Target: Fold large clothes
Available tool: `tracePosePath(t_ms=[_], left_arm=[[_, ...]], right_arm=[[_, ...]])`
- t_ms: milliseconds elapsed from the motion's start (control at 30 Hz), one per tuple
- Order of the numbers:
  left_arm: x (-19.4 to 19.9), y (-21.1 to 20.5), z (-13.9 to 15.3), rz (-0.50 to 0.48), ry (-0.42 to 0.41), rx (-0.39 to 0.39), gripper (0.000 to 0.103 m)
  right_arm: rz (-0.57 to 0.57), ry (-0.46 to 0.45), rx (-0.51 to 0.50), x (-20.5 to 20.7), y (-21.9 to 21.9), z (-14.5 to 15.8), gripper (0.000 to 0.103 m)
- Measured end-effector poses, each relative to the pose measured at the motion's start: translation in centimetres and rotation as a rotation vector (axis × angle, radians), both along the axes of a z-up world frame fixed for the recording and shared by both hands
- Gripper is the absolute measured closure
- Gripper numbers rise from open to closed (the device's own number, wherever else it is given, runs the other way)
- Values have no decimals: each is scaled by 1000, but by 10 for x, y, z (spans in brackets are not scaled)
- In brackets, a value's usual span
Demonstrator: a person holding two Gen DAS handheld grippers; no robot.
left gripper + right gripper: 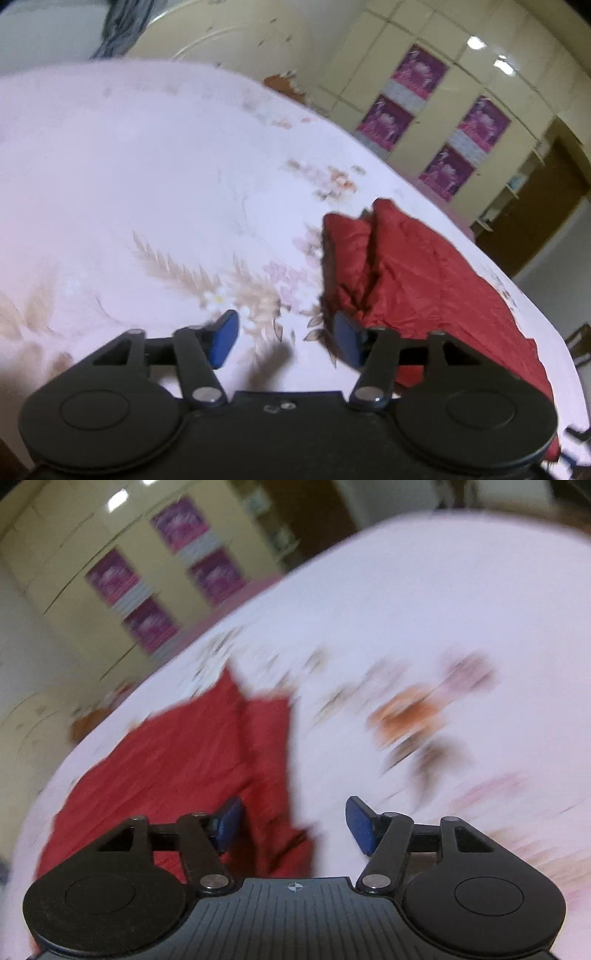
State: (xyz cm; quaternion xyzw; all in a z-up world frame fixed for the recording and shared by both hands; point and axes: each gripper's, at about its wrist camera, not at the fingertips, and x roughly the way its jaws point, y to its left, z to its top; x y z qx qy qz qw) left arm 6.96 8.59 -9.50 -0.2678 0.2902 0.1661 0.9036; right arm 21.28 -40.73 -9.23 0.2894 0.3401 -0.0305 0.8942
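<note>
A red garment [424, 273] lies folded into a long flat strip on the bed, with a crumpled end toward the far side. In the left wrist view it runs along the right, and my left gripper [286, 341] is open and empty just above the sheet beside its near left edge. In the right wrist view, which is motion-blurred, the red garment [177, 760] lies at the lower left. My right gripper [293, 821] is open and empty over the garment's right edge.
The bed has a white sheet [129, 177] printed with flowers and feathers. A cream wardrobe with purple posters [424, 107] stands beyond the bed. A grey cloth [122, 26] hangs at the far left. A brown door [546, 206] is at the right.
</note>
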Motion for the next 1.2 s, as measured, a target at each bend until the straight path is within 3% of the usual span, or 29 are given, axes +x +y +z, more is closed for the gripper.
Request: tracePosePath(t_ms=[33,67,100,200,300,367,500,567,700,833,900,1000,1100,1200], left_arm=[[4,-4,6,-30,-15,32,52],[13,-10,11,-68,-32,58,56],[25,-18,15,-110,-52,80,57],[65,-49,18,-238,-100,122,59],[113,-76,13,-361,-93,138,59],[140,-89,6,-383,-53,201,59],[166,-81,-24,-375,33,224,60],[168,-83,-29,-400,44,283,60],[170,-76,-16,-394,76,250,63],[137,-101,14,-468,-37,253,59],[129,-121,12,-544,-39,230,59],[123,-148,1,-600,-23,264,59],[130,-161,-18,-621,52,316,57],[133,-153,-21,-592,67,297,57]], right_arm=[[1,-26,0,-3,-3,6,46],[18,-45,-6,-1,-3,12,63],[45,-59,-9,1,2,16,74],[170,-101,-36,13,32,26,90],[321,-126,-102,32,83,33,90],[369,-101,-185,49,113,26,90],[371,53,-275,81,132,-13,90],[392,60,-297,87,135,-22,90],[392,79,-292,88,133,-20,90],[387,-3,-241,56,125,20,90],[455,-17,-207,38,137,26,90],[534,-21,-228,19,159,21,90],[561,8,-291,17,173,4,90],[562,27,-320,24,174,-7,90]])
